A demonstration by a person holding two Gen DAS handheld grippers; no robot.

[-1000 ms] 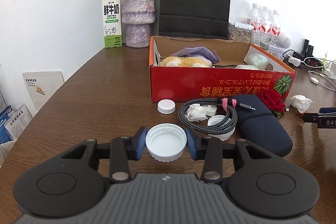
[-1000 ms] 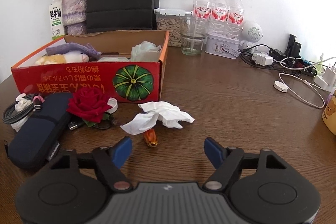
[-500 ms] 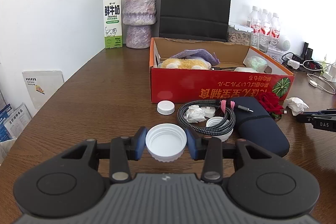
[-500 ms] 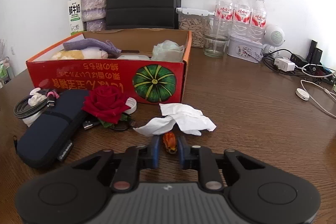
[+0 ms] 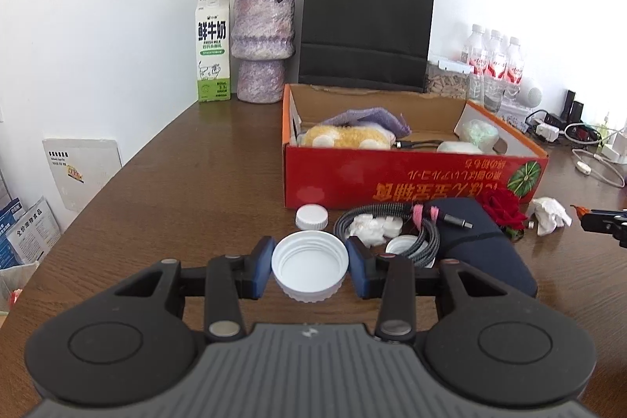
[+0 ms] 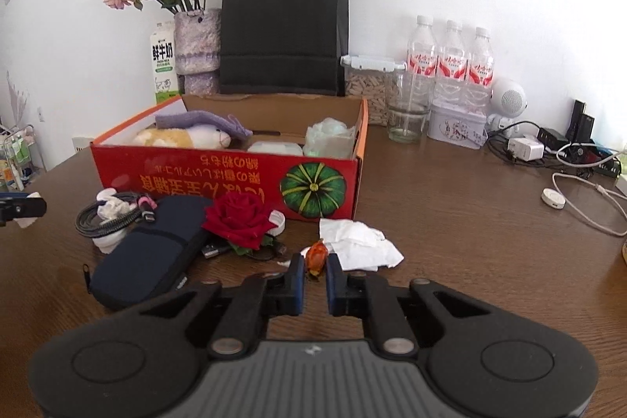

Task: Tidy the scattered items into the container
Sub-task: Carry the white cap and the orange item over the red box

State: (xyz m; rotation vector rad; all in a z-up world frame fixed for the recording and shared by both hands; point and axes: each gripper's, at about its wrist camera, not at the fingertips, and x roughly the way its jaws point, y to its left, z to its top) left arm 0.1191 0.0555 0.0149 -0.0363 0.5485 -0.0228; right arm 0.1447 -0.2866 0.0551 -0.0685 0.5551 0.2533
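Bare tabletop [image 6: 450,241] beside red box [image 6: 219,175]

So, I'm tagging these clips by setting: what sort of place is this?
Probably a home or small office room: a wooden table against a white wall, with a vase of dried roses, a milk carton, water bottles and chargers.

water bottles [image 6: 450,53]: 3 | red box [image 6: 219,179]: 1 | black bag [image 6: 282,30]: 1 | milk carton [image 5: 212,47]: 1
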